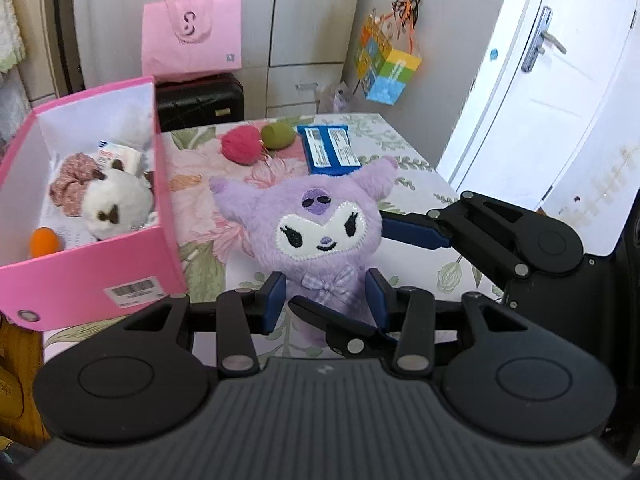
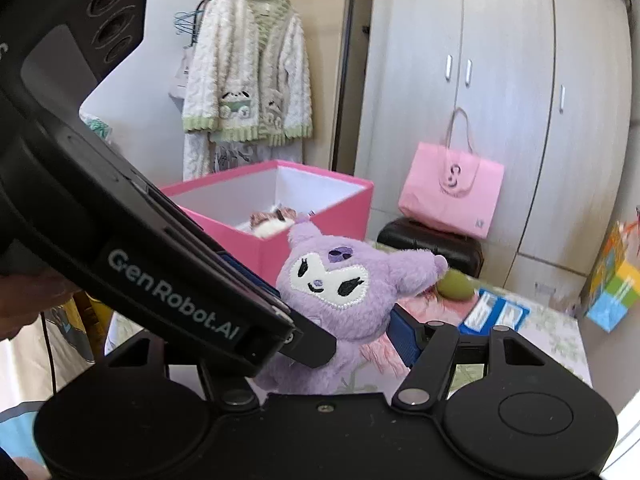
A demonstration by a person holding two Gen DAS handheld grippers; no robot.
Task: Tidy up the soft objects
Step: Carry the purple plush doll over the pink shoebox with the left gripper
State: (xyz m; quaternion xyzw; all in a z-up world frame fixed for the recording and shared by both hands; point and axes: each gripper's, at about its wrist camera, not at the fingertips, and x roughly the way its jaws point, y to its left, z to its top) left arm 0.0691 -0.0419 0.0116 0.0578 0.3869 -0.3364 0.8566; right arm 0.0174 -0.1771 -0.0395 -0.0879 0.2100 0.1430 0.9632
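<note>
Left wrist view: both tongs (image 1: 326, 298) (image 2: 344, 336) clamp purple plush (image 1: 316, 232) above floral tabletop (image 1: 400, 152), wardrobe (image 1: 312, 12) behind.

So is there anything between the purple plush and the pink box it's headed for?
Nothing visible blocks it. The purple plush, held by the left gripper and right gripper, sits beside the pink box, whose top is open. A white plush lies inside.

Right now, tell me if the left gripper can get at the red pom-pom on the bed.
Probably not yet: the left gripper is shut on the purple plush, which fills its jaws and sits between them and the red pom-pom.
</note>
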